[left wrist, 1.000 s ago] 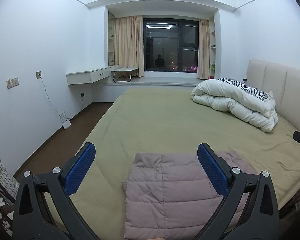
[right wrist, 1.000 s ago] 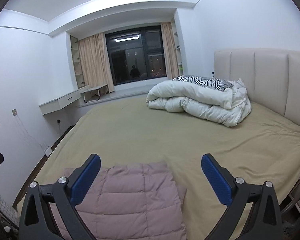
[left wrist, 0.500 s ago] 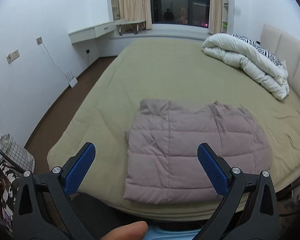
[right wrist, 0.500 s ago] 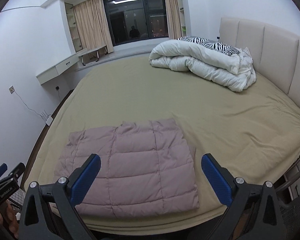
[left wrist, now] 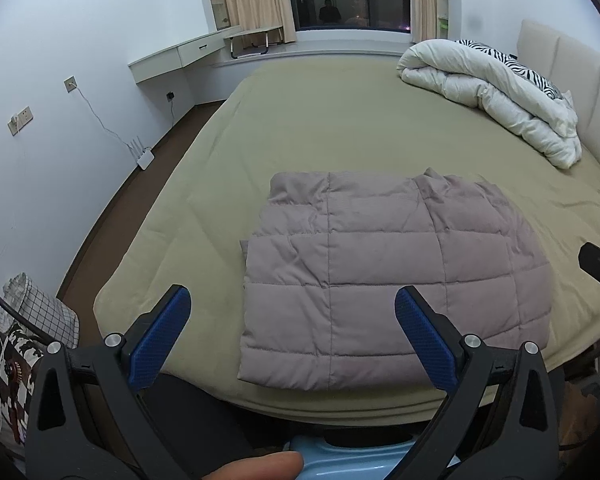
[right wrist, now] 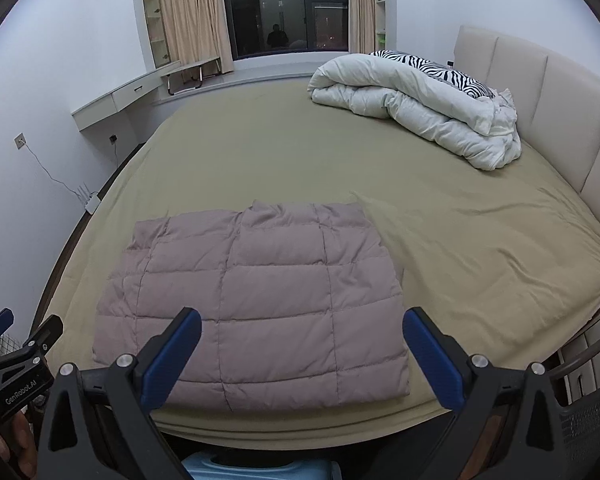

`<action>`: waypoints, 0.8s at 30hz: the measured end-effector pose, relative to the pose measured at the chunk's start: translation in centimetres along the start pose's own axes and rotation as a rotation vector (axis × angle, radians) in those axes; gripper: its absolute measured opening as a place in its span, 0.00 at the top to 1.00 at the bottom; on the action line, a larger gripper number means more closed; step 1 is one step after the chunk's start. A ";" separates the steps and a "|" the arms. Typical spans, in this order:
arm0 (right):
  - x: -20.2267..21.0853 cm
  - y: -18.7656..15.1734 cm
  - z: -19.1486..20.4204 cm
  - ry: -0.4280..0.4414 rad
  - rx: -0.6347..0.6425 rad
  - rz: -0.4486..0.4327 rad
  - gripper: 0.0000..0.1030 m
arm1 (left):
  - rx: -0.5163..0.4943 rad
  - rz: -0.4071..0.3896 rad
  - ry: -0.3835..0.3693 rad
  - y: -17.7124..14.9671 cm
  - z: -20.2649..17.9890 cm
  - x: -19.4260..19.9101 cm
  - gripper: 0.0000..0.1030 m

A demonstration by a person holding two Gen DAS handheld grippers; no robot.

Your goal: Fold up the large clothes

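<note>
Bed [left wrist: 340,120], olive sheet, spanning both views. White duvet [right wrist: 416,108] bunched by the headboard, a zebra-print item on top, partly buried. Folded mauve quilted garment [left wrist: 380,280] lying flat near the foot edge. Left gripper [left wrist: 292,332] and right gripper [right wrist: 302,354], jaws spread wide, empty, held above the garment's near edge. Left view only: checked basket [left wrist: 40,312], cropped. Right view only: dark mesh object [right wrist: 592,420], bottom corner, unidentifiable.

The jacket [left wrist: 384,276] lies on the bed [left wrist: 340,128] at its near edge; the duvet [left wrist: 496,92] lies at the far right corner.
</note>
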State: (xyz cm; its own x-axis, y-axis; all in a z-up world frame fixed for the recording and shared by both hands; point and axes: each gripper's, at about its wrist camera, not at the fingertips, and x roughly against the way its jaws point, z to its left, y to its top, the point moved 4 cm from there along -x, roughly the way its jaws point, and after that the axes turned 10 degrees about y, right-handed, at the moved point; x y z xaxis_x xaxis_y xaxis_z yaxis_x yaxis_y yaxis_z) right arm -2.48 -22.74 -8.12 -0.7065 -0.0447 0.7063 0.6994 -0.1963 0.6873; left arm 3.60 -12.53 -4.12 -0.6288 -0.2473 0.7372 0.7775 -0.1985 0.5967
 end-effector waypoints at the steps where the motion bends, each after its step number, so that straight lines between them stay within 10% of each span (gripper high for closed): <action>1: -0.1 -0.1 0.2 0.001 0.003 0.004 0.00 | -0.003 0.002 -0.001 -0.1 -0.1 -0.1 0.00; 24: -1.6 -1.2 1.3 -0.014 0.024 0.077 0.00 | -0.005 0.033 0.007 -0.4 -0.5 -2.7 0.00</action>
State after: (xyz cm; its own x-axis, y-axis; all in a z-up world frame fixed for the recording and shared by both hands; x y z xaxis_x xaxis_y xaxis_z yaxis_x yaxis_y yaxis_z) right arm -2.05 -21.14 -9.79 -0.6492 -0.0454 0.7593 0.7541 -0.1692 0.6346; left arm 4.94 -12.23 -6.48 -0.6026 -0.2600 0.7545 0.7980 -0.1948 0.5703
